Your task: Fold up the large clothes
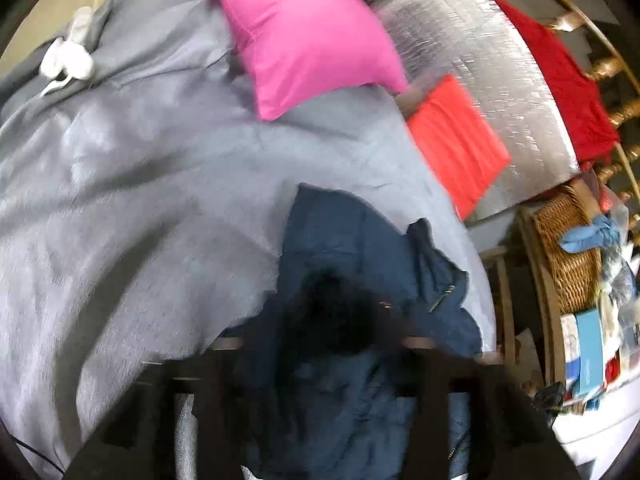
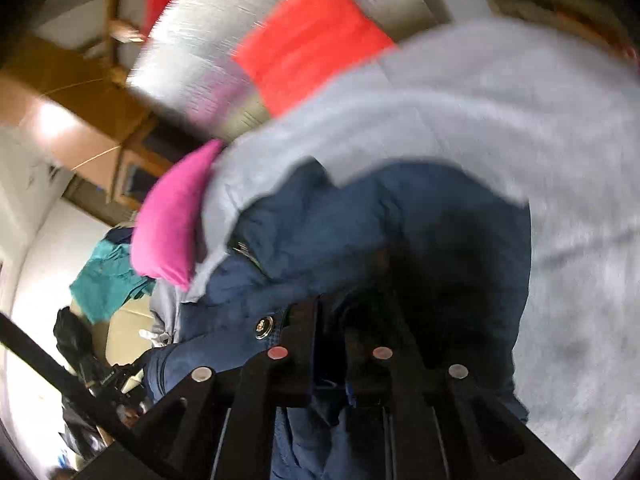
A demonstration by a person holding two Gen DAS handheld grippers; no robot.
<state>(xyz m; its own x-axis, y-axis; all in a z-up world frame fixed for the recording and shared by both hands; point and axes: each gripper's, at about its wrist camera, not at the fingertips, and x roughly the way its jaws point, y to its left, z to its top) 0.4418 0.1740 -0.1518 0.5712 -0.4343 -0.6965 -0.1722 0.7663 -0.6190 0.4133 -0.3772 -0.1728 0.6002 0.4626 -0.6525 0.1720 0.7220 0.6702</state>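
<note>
The navy jacket lies bunched on the grey bedspread, near its edge; I read it as mid-fold, the fabric heaped rather than flat, so I would still need to spread it. My left gripper hangs over it with its jaws well apart and nothing pinched between them, cloth only lying beneath; my right gripper sits low on the jacket beside a brass snap button, jaws nearly together; blur and dark fabric hide the gap, so I cannot tell whether it has hold of a fold. Further out, a pink pillow and an orange-red cushion sit toward the head of the bed, probably pushed aside to leave folding room; a wicker basket stands beside the bed. The button bears some embossing, but no writing is legible anywhere.
</note>
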